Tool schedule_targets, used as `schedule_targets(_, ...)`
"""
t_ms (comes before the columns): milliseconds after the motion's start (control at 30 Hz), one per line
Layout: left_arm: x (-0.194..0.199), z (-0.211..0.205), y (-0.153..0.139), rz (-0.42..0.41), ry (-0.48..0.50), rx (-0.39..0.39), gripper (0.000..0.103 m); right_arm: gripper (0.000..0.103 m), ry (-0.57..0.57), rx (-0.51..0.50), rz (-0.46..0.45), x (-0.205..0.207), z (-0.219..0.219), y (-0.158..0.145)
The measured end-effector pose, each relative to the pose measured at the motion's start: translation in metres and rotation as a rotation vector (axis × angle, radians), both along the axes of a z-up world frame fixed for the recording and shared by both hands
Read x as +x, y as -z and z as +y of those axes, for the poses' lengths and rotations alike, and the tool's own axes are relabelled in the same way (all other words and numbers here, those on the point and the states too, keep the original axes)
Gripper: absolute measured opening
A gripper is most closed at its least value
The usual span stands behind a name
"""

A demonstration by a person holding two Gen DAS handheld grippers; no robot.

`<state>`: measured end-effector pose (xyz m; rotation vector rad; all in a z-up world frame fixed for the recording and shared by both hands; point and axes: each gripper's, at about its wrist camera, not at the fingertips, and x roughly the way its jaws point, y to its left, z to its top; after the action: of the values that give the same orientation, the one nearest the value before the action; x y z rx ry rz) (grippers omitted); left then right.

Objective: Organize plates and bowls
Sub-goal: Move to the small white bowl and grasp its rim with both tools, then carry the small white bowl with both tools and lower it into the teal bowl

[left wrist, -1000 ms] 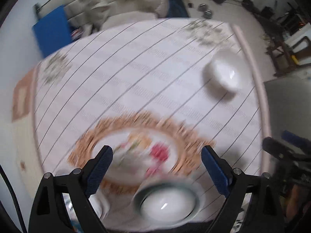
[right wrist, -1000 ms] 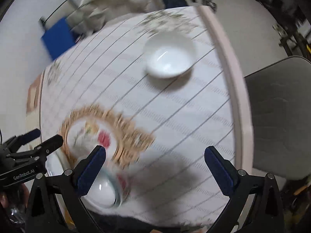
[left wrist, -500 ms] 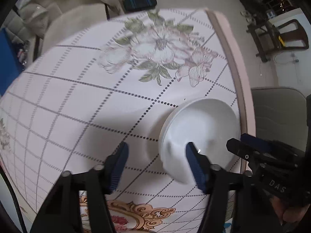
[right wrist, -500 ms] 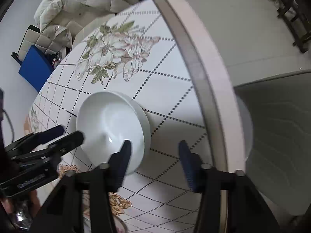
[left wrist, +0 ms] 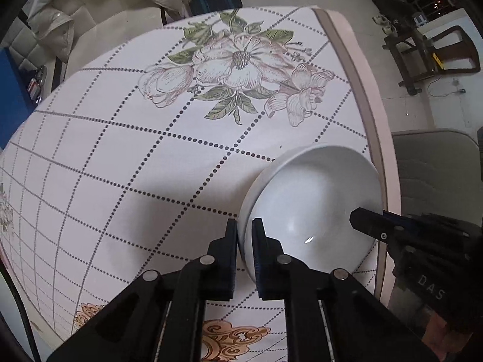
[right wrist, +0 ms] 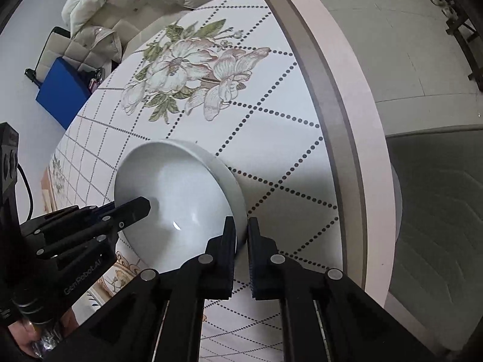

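Observation:
A plain white bowl [left wrist: 311, 199] sits on the flowered tablecloth close to the table's right edge. My left gripper [left wrist: 244, 226] points down and is shut on the bowl's left rim, one pad inside and one outside. My right gripper [right wrist: 241, 224] is shut on the opposite rim of the bowl [right wrist: 175, 193] in the same way. Each wrist view also shows the other gripper across the bowl: the right gripper [left wrist: 371, 224] and the left gripper [right wrist: 135, 208]. The bowl's inside holds nothing.
The table's pink edge band [left wrist: 377, 138] runs just right of the bowl, with a grey chair seat [right wrist: 437, 205] beyond it. A gold-patterned plate rim [left wrist: 235, 335] shows at the bottom. A sofa with a padded coat [right wrist: 99, 6] stands behind the table.
Both grippers left the gold-patterned plate, came down over the white bowl, and their jaws went from wide open to shut on its opposite rims.

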<state>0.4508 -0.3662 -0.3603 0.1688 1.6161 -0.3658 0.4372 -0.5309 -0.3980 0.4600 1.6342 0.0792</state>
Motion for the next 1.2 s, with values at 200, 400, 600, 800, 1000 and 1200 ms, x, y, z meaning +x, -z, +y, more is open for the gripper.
schedule_targets(200, -0.024, 0.018, -0.036, -0.056, -0.013, -0.022, 0.007, 0.008, -0.031, 0.012, -0.039, -0.018, 0.012, -0.035)
schedule_targets(400, -0.068, 0.055, -0.071, -0.106, -0.047, -0.034, 0.007, 0.008, -0.070, 0.031, -0.097, -0.059, 0.043, -0.083)
schedule_targets(600, -0.130, 0.103, -0.088, -0.110, -0.071, -0.026, 0.007, 0.008, -0.114, 0.031, -0.120, -0.124, 0.090, -0.117)
schedule_targets(800, -0.201, 0.151, -0.080, -0.071, -0.098, -0.002, 0.008, 0.009, -0.186, 0.011, -0.081, -0.196, 0.147, -0.118)
schedule_targets(1000, -0.245, 0.186, -0.048, -0.005, -0.130, 0.033, 0.007, 0.009, -0.238, -0.019, -0.023, -0.241, 0.193, -0.091)
schedule_targets(1200, -0.263, 0.206, -0.017, 0.054, -0.153, 0.055, 0.008, 0.009, -0.267, -0.047, 0.007, -0.250, 0.220, -0.069)
